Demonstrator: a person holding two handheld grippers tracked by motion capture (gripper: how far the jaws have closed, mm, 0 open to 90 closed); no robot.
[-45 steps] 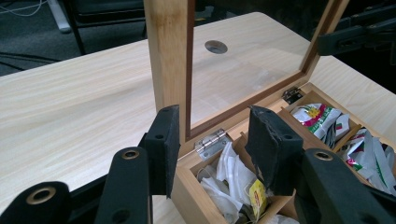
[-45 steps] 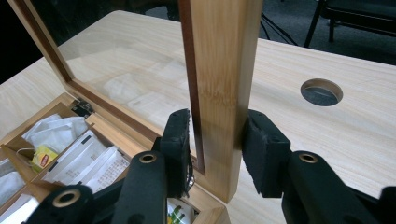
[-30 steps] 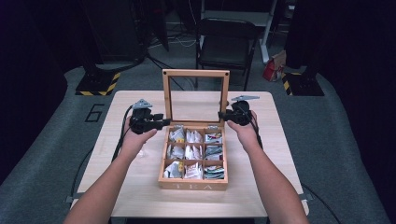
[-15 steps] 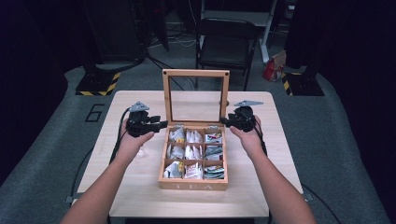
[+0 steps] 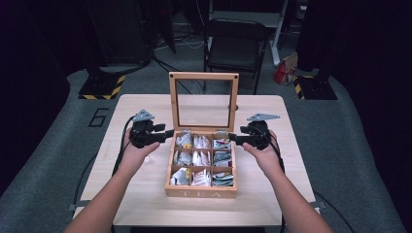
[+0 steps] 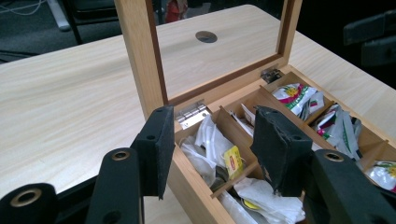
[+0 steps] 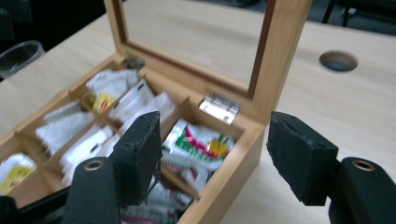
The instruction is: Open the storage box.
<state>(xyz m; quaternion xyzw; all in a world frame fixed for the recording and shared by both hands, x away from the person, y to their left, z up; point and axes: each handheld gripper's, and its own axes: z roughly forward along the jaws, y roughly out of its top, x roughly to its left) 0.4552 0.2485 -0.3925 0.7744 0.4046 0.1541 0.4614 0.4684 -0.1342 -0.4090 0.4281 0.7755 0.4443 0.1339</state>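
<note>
Pale table (image 5: 145, 194), tea box (image 5: 201, 189) at centre, lid (image 5: 203, 100) upright at its back. Left gripper (image 5: 168, 133) and right gripper (image 5: 233, 137) flank its rear corners; each pair of jaws open, straddling a side wall, right's just widened, gripping nothing.

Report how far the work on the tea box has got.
Done: the tea box stands open, its glass lid upright, and all compartments hold tea bags. In hand: nothing is gripped; the left gripper straddles the box's left wall, open. The right gripper sits at the right wall, its jaws having just been opening, nothing between the pads but the wall. Left: what follows cannot be told.
</note>
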